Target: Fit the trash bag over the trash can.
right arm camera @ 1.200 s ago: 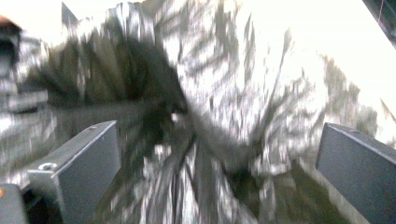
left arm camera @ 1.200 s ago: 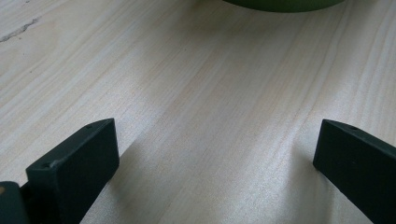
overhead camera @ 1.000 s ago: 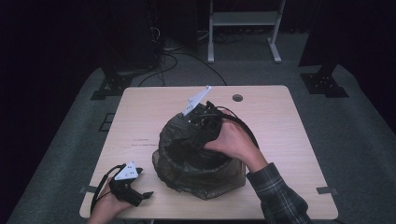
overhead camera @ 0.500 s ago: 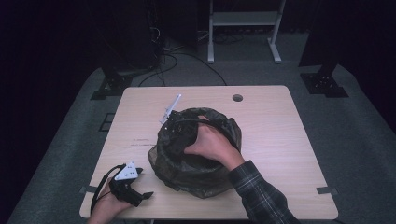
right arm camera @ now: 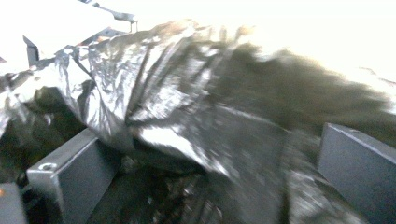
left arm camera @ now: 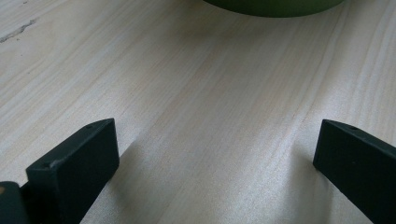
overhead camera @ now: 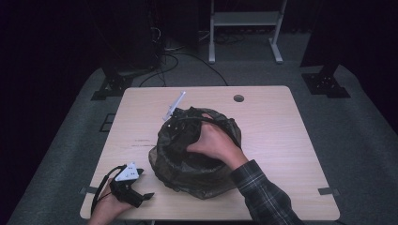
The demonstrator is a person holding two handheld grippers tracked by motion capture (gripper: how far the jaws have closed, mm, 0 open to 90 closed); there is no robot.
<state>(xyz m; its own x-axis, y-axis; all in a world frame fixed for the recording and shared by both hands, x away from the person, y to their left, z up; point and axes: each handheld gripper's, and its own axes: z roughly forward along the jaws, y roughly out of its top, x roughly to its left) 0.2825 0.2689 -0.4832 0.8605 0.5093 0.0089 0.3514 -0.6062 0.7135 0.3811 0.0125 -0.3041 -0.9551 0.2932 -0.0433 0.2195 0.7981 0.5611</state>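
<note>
Midway, I'd say — the liner is going onto the bin, not yet seated all round.

My right gripper (overhead camera: 180, 123) is at the far rim, jaws spread with the black bin bag (right arm camera: 187, 121) bunched between them — not clamped. The bag drapes the green bin (left arm camera: 275, 5) at mid-table (overhead camera: 281, 140); the near side looks loose. My left gripper (overhead camera: 133, 194) rests released by the near-left edge.

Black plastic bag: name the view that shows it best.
The high view: the whole black plastic bag shows, draped over a round bin. The right gripper view gives a blurred close-up of crinkled film; the left gripper view catches a green rim.
</note>
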